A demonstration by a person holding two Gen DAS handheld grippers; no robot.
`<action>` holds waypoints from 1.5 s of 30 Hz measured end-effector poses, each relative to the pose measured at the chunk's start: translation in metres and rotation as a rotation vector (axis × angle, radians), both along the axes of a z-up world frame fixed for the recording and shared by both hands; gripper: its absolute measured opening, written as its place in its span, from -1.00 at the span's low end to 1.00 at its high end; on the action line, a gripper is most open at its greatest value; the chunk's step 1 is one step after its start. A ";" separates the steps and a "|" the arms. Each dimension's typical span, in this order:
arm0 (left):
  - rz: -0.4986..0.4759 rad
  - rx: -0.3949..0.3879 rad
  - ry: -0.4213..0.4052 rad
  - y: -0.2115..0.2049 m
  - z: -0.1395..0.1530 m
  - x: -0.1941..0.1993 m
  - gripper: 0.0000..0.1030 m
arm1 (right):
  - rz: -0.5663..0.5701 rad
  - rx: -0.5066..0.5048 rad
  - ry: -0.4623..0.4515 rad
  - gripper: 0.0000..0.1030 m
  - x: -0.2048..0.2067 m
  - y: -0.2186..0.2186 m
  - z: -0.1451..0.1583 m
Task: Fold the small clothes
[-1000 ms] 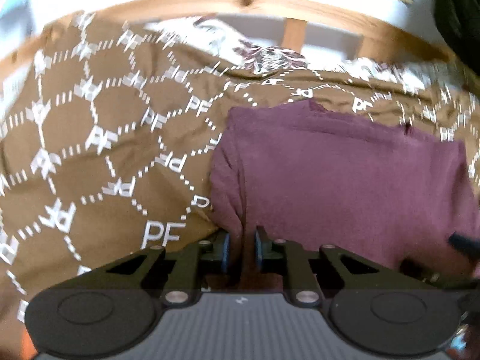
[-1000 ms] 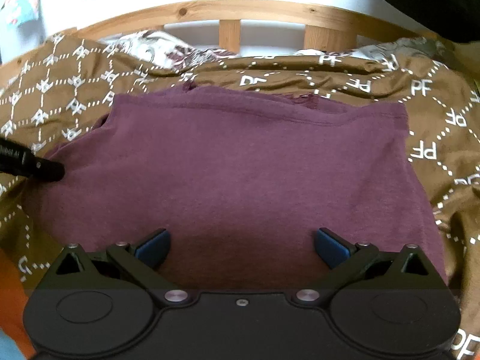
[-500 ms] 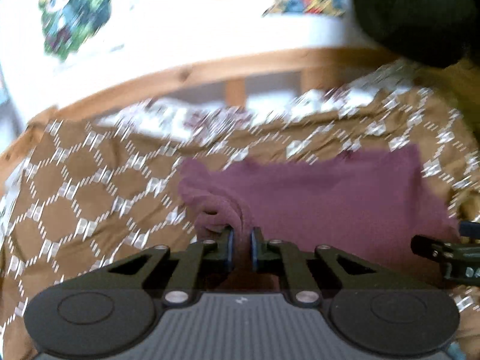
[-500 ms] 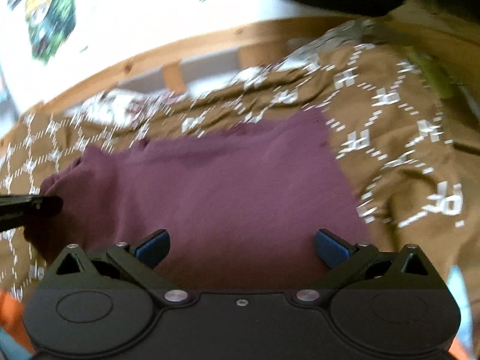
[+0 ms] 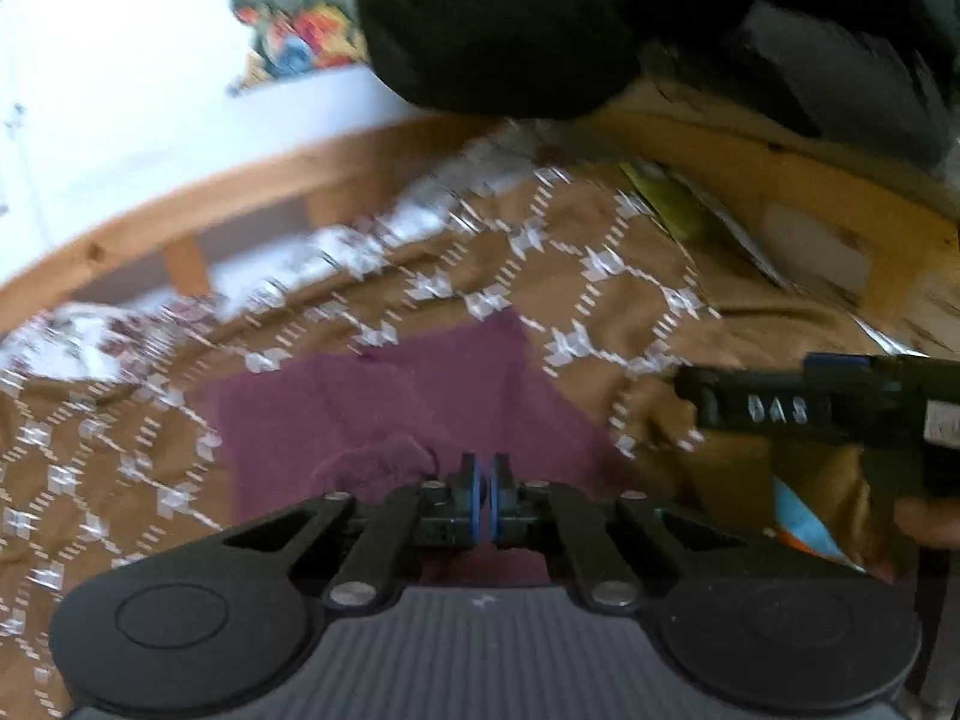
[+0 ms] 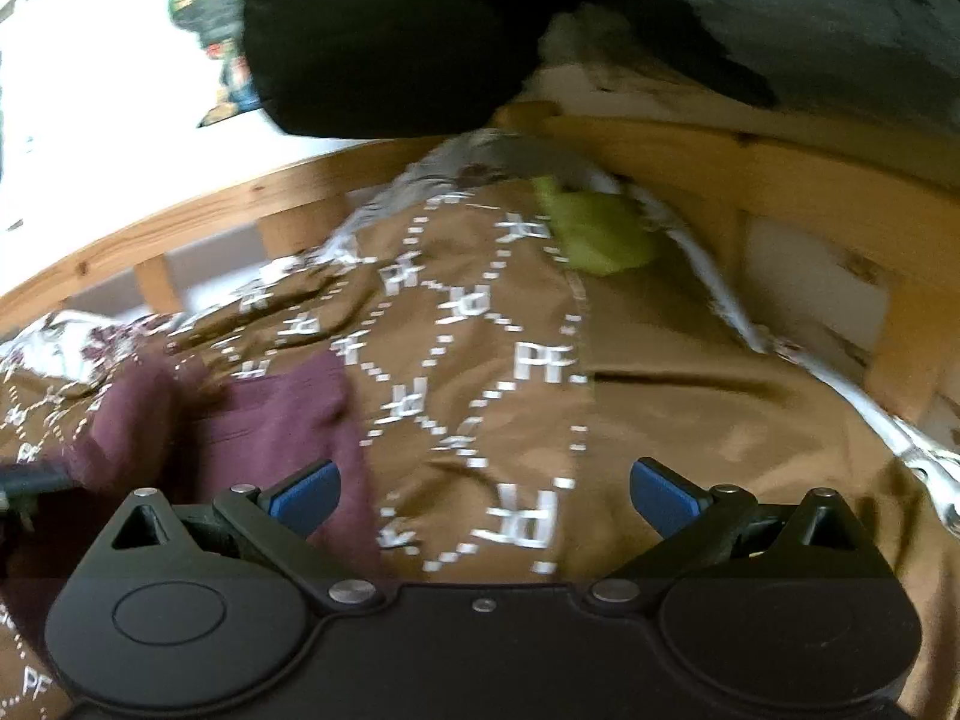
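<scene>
Both cameras have swung to the right across the bed since a second ago: the maroon garment (image 5: 384, 414) that filled most of each view then now sits lower and to the left, and more of the brown patterned blanket (image 6: 480, 372) and the far corner of the wooden bed frame (image 6: 810, 180) have come into sight. Bunched earlier between slightly parted pads, the cloth edge now lies just left of the left gripper (image 5: 485, 495), whose blue pads are pressed together with only a thin slit between them; whether any fabric is caught in that slit cannot be told through the blur. A rumpled fold of the garment rises right beside those fingertips, while the rest lies flat on the blanket. In the right wrist view the garment occupies the lower left, its edge passing under the left blue finger (image 6: 306, 489), and the right gripper (image 6: 483, 492) has its jaws spread wide with only patterned blanket between them, nothing pinched. From the left wrist view, the right gripper (image 5: 798, 408) shows as a black bar at the right edge, over the blanket and beside the garment. A lime-green cloth (image 6: 594, 234) lies near the frame corner, and a dark bulky shape (image 5: 498, 30) hangs over the top of both views.
</scene>
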State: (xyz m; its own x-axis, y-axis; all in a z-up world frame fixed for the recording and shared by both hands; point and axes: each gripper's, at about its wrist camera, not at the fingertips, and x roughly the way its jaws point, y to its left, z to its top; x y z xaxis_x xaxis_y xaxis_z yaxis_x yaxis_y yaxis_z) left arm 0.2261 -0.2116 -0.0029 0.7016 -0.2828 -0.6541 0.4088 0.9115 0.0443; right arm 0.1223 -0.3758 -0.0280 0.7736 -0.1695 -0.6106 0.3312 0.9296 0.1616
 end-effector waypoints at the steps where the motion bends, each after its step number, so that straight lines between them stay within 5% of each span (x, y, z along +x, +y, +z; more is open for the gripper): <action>1: -0.014 -0.008 0.016 -0.003 -0.003 -0.002 -0.93 | -0.012 0.026 0.001 0.99 -0.001 -0.006 -0.002; 3: -0.030 -0.009 0.027 -0.004 -0.008 -0.006 -0.89 | -0.016 0.064 -0.001 0.99 -0.002 -0.011 -0.005; 5: -0.043 -0.006 0.018 -0.001 -0.010 -0.013 -0.53 | -0.007 0.067 -0.001 0.99 -0.001 -0.009 -0.006; 7: -0.054 -0.029 0.010 0.008 -0.007 -0.018 0.22 | 0.010 0.051 -0.003 0.99 0.000 -0.002 -0.005; 10: -0.068 -0.101 -0.021 0.028 0.004 -0.033 0.62 | 0.046 0.033 -0.011 0.99 0.003 0.009 -0.004; 15: -0.054 -0.163 -0.166 0.066 0.025 -0.057 0.99 | 0.120 0.027 -0.059 0.99 0.005 0.025 0.000; 22: -0.020 0.024 -0.192 0.087 -0.007 -0.058 0.99 | 0.255 0.156 -0.188 0.99 0.007 0.039 0.006; 27: 0.013 0.074 -0.168 0.095 -0.041 -0.055 0.99 | 0.359 0.251 -0.250 0.99 0.012 0.054 0.006; 31: 0.035 0.101 -0.153 0.097 -0.057 -0.050 0.99 | 0.434 0.293 -0.240 0.99 0.026 0.066 -0.001; 38: 0.049 0.128 -0.209 0.095 -0.061 -0.046 0.97 | 0.369 0.411 -0.173 0.91 0.081 0.084 -0.027; 41: 0.057 0.118 -0.223 0.097 -0.058 -0.046 0.80 | 0.353 0.384 -0.151 0.74 0.095 0.086 -0.035; 45: 0.052 0.043 -0.169 0.101 -0.056 -0.041 0.34 | 0.363 0.416 -0.117 0.51 0.098 0.082 -0.047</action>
